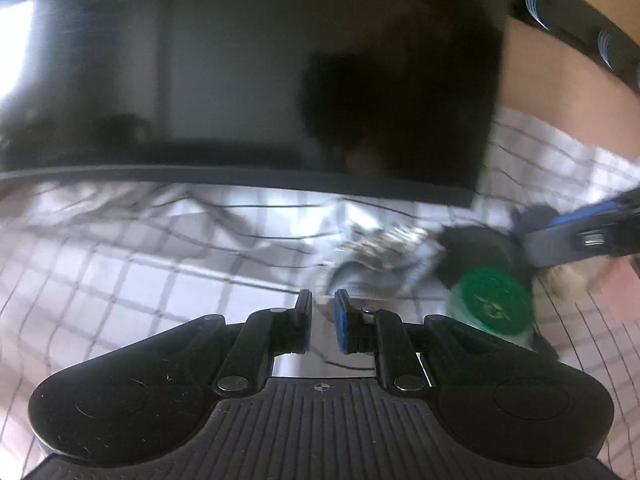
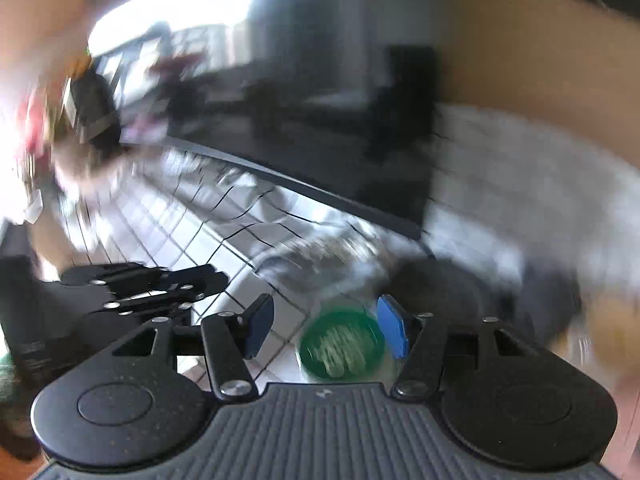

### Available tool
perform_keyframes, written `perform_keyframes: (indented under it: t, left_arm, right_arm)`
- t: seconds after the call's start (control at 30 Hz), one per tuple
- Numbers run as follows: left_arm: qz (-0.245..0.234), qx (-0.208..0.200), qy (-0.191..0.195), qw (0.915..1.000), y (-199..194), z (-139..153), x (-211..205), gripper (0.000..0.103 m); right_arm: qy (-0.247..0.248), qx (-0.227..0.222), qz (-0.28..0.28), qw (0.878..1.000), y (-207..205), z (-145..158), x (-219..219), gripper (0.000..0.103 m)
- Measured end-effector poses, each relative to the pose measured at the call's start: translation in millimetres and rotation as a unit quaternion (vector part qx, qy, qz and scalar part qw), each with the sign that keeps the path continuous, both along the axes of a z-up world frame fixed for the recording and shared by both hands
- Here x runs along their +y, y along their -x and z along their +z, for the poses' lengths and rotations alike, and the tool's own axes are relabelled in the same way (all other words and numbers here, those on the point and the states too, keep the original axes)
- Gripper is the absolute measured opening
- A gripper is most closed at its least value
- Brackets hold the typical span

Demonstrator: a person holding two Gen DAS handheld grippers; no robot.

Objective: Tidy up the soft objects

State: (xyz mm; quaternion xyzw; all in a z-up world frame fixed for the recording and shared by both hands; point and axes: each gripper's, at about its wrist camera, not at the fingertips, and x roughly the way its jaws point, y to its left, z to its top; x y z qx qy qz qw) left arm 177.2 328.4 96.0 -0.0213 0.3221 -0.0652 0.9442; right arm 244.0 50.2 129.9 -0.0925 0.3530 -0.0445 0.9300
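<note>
The right gripper [image 2: 326, 330] hangs closest to the work, jaws parted and gripping nothing. A round green-topped object [image 2: 340, 346] sits just past its fingertips, nearer the blue right pad, and looks stiff, more a lid than cloth. The left gripper [image 1: 323, 320] has its jaws nearly together and empty; from it the same green disc [image 1: 494, 300] lies off to the right, so the right hand is the nearer one. Just beyond lies a crumpled pale-grey cloth [image 1: 376, 264], limp and folded, its length running roughly across both views, with a dark soft heap [image 1: 476, 248] beside it. All of it rests on a wrinkled white checked sheet [image 1: 120, 264]. Farthest stands a glossy black screen [image 1: 240, 80].
</note>
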Motion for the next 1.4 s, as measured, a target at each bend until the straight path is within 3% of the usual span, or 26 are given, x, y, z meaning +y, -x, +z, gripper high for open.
perform_keyframes:
  t: [0.13,0.23,0.3,0.37,0.4,0.43,0.47,0.5,0.7,0.83,0.93,1.2,1.27,1.33,1.4]
  left_arm:
    - [0.031,-0.013,0.043,0.9985,29.2,-0.1,25.4,0.016]
    - [0.045,-0.010,0.064,0.9969,53.5,-3.5,42.4,0.015]
    - [0.061,-0.003,0.070,0.9956,67.4,-7.0,54.9,0.015]
    - [0.077,0.002,0.072,0.9945,80.4,-9.6,64.8,0.015]
    - [0.085,0.004,0.074,0.9936,86.3,-10.8,69.5,0.015]
    - [0.093,0.007,0.077,0.9927,91.9,-12.0,74.0,0.015]
    - [0.099,0.010,0.081,0.9917,96.6,-13.5,77.9,0.015]
    - [0.103,0.012,0.086,0.9909,101.0,-15.1,81.4,0.015]
    - [0.108,0.026,0.120,0.9865,102.7,-24.0,86.0,0.015]
    - [0.088,0.021,0.113,0.9895,99.2,-19.9,71.6,0.015]
    - [0.078,0.017,0.108,0.9910,95.0,-15.7,62.6,0.015]
    - [0.088,0.045,0.098,0.9903,98.3,-23.1,62.0,0.015]
    - [0.094,0.051,0.097,0.9895,100.3,-25.1,63.0,0.015]
    - [0.099,0.054,0.096,0.9889,103.8,-25.1,61.4,0.015]
    - [0.103,0.053,0.092,0.9890,107.5,-23.4,56.5,0.015]
  right_arm:
    - [0.161,0.061,0.066,0.983,-56.7,-33.6,52.1,0.058]
    - [0.259,0.104,0.072,0.957,-94.4,-71.6,74.7,0.056]
    - [0.306,0.110,0.062,0.944,-113.3,-90.0,80.1,0.055]
    - [0.317,0.114,0.056,0.940,-122.7,-99.0,78.6,0.051]
    - [0.318,0.118,0.055,0.939,-126.9,-101.9,77.6,0.038]
    - [0.318,0.123,0.057,0.938,-129.0,-103.5,76.5,0.029]
    - [0.316,0.124,0.061,0.938,-129.2,-102.9,76.5,0.011]
    - [0.315,0.118,0.063,0.939,-126.1,-99.0,77.2,0.008]
    - [0.254,0.010,0.088,0.963,-78.1,-31.6,94.2,0.007]
    - [0.191,-0.024,0.103,0.976,-35.3,-8.7,99.3,0.007]
    - [0.148,-0.017,0.119,0.982,-6.4,-21.7,98.5,0.007]
    - [0.077,0.038,0.144,0.986,47.5,-92.0,93.9,0.008]
    - [0.053,0.040,0.153,0.986,66.2,-97.9,86.1,0.014]
    - [0.043,0.031,0.150,0.987,82.9,-101.9,78.5,0.039]
    - [0.033,0.008,0.144,0.989,105.8,-97.1,65.4,0.052]
